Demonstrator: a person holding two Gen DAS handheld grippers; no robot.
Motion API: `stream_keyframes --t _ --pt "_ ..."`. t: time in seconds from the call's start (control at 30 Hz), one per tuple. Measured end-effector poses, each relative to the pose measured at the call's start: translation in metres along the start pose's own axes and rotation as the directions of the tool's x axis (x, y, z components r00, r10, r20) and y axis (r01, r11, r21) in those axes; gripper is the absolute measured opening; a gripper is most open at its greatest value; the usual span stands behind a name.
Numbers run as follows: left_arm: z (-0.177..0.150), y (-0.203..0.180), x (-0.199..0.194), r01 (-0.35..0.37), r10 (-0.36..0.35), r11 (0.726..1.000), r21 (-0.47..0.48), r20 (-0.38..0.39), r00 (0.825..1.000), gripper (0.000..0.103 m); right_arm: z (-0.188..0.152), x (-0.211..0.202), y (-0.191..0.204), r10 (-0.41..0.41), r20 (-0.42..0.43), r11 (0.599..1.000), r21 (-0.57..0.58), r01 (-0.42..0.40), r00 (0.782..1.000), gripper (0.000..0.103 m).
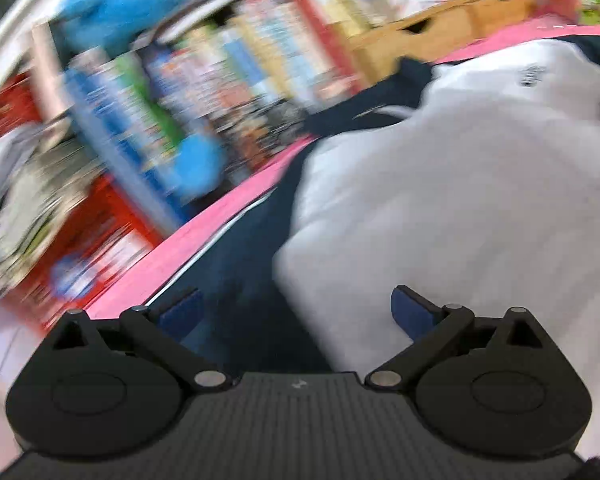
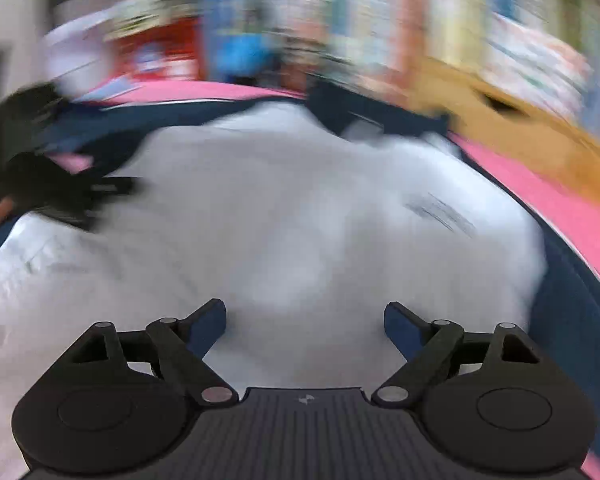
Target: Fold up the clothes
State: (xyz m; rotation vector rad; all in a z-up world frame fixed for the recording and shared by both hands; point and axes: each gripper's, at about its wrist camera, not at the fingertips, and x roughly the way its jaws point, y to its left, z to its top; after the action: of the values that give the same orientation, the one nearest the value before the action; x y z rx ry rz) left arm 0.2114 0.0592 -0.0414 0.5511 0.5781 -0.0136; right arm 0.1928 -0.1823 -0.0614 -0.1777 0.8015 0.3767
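A pink counter (image 1: 204, 232) stands in front of a big shelf (image 1: 228, 92) packed with colourful boxes, all blurry. A blue soft toy (image 1: 128, 4) sits up on the shelf. A wooden box (image 1: 440, 36) stands beside it.

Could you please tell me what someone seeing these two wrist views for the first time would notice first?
The eye lands first on the crumpled white garment with dark navy parts, spread over the pink surface and filling the middle of both views. Behind it runs a blurred wall of brightly coloured books, with a blue plush toy at the upper left of the left view. Low in each view, the left gripper and right gripper hold their blue-padded fingers wide open over the cloth.
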Motion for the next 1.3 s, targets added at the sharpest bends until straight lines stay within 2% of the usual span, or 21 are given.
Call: stream_keyframes --t 0.1,0.17,0.23,0.3,0.4,0.47,0.53,0.57,0.63,0.7,0.73,0.87,1.0,1.1,1.23,1.3 --pt "-0.026 0.011 -0.04 -0.066 0.067 0.995 -0.069 0.007 0.998 0.101 -0.042 -0.054 -0.01 -0.163 0.086 0.986 0.03 0.161 0.983 0.085" --pt "-0.045 0.003 -0.083 -0.051 0.057 0.995 -0.08 0.07 0.996 0.102 -0.081 -0.093 -0.008 -0.202 0.199 0.979 0.046 0.197 0.959 0.089" --pt "-0.065 -0.009 -0.125 -0.035 0.046 0.996 -0.088 0.128 0.991 0.103 -0.122 -0.128 0.009 -0.204 0.29 0.979 0.051 0.198 0.935 0.092" --pt "-0.084 -0.028 -0.163 -0.009 0.023 0.996 -0.086 0.167 0.986 0.103 -0.156 -0.151 0.035 -0.201 0.343 0.979 0.035 0.202 0.917 0.094" --pt "-0.111 -0.048 -0.203 0.06 -0.05 0.997 -0.054 0.175 0.983 0.103 -0.198 -0.177 0.085 -0.179 0.395 0.976 -0.048 0.215 0.901 0.099" --pt "-0.124 -0.066 -0.221 0.09 -0.09 0.996 0.008 0.179 0.98 0.103 -0.216 -0.181 0.119 -0.144 0.412 0.969 -0.124 0.212 0.9 0.103" --pt "-0.137 -0.084 -0.235 0.107 -0.12 0.991 0.078 0.186 0.975 0.103 -0.23 -0.18 0.151 -0.08 0.391 0.955 -0.234 0.183 0.917 0.103" --pt "-0.141 -0.092 -0.24 0.107 -0.128 0.988 0.114 0.196 0.972 0.103 -0.231 -0.177 0.165 -0.072 0.387 0.939 -0.285 0.193 0.919 0.103" --pt "-0.146 -0.106 -0.243 0.093 -0.128 0.981 0.169 0.211 0.969 0.103 -0.233 -0.165 0.189 -0.106 0.41 0.892 -0.364 0.269 0.906 0.103" --pt "-0.144 -0.111 -0.235 0.081 -0.113 0.983 0.166 0.197 0.974 0.103 -0.232 -0.153 0.21 -0.138 0.433 0.84 -0.425 0.337 0.891 0.103" --pt "-0.143 -0.112 -0.23 0.077 -0.107 0.984 0.158 0.188 0.976 0.103 -0.228 -0.147 0.215 -0.154 0.441 0.832 -0.425 0.357 0.884 0.103" --pt "-0.143 -0.119 -0.214 0.042 -0.067 0.988 0.149 0.165 0.984 0.103 -0.209 -0.139 0.212 -0.171 0.451 0.859 -0.366 0.357 0.876 0.103" --pt "-0.148 -0.142 -0.216 -0.031 -0.036 0.96 0.277 0.234 0.972 0.103 -0.199 -0.15 0.203 -0.197 0.503 0.873 -0.301 0.384 0.842 0.103" --pt "-0.148 -0.158 -0.217 -0.075 -0.028 0.935 0.346 0.284 0.959 0.103 -0.183 -0.153 0.19 -0.207 0.522 0.892 -0.246 0.378 0.828 0.103" --pt "-0.133 -0.153 -0.209 -0.034 -0.051 0.952 0.305 0.268 0.962 0.103 -0.173 -0.157 0.177 -0.205 0.531 0.921 -0.181 0.346 0.822 0.103" --pt "-0.127 -0.15 -0.206 -0.022 -0.057 0.959 0.281 0.268 0.962 0.103 -0.178 -0.159 0.175 -0.185 0.53 0.929 -0.18 0.323 0.828 0.103"
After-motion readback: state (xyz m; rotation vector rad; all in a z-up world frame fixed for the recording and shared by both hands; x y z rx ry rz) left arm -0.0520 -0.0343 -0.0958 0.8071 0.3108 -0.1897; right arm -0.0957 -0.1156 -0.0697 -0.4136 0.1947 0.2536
